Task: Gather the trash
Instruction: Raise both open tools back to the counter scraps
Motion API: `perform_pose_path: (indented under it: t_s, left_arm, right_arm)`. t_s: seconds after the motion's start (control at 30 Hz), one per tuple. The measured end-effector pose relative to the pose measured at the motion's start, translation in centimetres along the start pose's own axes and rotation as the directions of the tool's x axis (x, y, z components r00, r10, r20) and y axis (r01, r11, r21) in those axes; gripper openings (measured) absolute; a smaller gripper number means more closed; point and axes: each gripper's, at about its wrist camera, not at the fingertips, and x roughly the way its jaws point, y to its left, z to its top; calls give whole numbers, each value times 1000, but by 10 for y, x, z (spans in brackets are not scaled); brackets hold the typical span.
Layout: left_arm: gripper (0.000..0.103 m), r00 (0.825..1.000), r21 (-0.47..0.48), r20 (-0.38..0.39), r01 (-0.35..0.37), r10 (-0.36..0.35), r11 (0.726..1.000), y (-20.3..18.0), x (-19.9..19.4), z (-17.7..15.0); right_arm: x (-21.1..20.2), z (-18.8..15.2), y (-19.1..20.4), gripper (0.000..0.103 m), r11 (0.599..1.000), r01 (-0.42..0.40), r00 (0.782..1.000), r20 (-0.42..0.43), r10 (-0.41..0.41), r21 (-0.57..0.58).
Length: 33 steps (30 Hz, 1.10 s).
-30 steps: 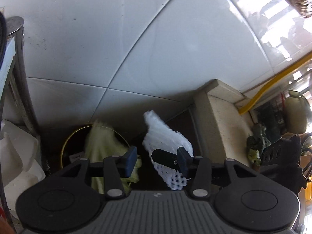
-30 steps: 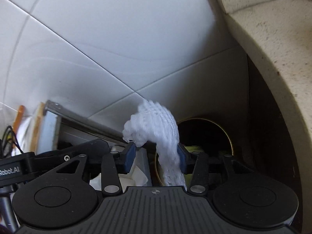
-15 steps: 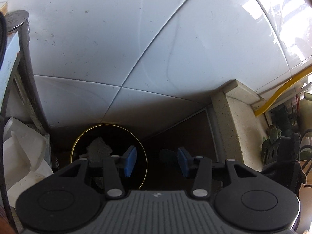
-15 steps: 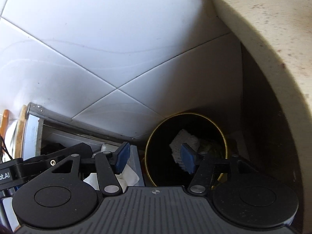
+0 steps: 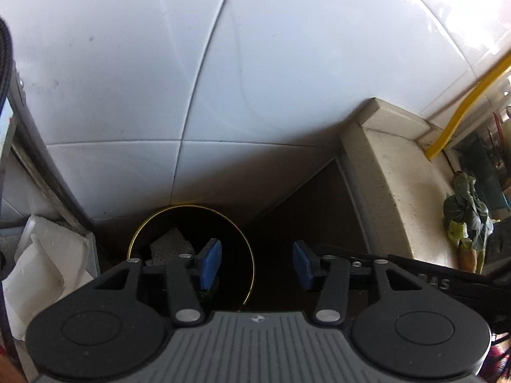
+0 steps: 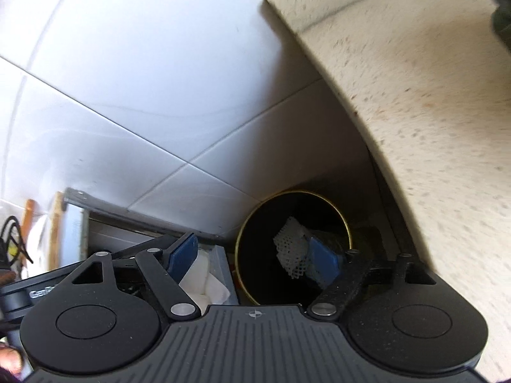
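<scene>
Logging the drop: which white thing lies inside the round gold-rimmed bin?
The white foam mesh sleeve, down in the black bin; the crumpled white paper sits outside, left.

white tiled wall (image 5: 255, 79), speckled stone counter (image 6: 431, 95), yellow pipe (image 5: 453, 121), leafy greens (image 5: 469, 217)

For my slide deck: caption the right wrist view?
Open right tool above gold-rimmed bin holding white foam net.

Bin (image 5: 179, 212) interior mostly black shadow; bottom not readable. Near rim cut off behind left gripper (image 5: 257, 265) body. White foam net (image 6: 292, 249) partly hidden by right gripper (image 6: 254, 257) pad. Countertop (image 6: 431, 95) smeared by blur, right side. Lettering on the other tool (image 5: 437, 284) cut short, unreadable. Plant (image 5: 468, 217) runs off frame edge.
</scene>
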Motion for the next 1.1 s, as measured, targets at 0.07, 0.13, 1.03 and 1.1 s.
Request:
perform_pose_path:
  t_s: [0.07, 0.13, 1.03, 1.1]
  left_arm:
    - [49, 1000, 18, 24, -17, 16, 1000, -5, -7, -2]
    - [50, 997, 41, 63, -41, 39, 998, -11, -17, -5]
    - [92, 917, 442, 340, 37, -206, 896, -156, -72, -50]
    - [92, 918, 466, 319, 66, -237, 882, -170, -68, -52]
  right_arm:
    - [-14, -2, 1, 84, 1000, -20, 999, 26, 20, 3]
    - [-30, -6, 5, 85, 1000, -28, 998, 62, 29, -8]
    - [-231, -144, 19, 103, 833, 552, 520, 796, -310, -36]
    - [-235, -147, 9, 103, 865, 502, 547, 779, -307, -11]
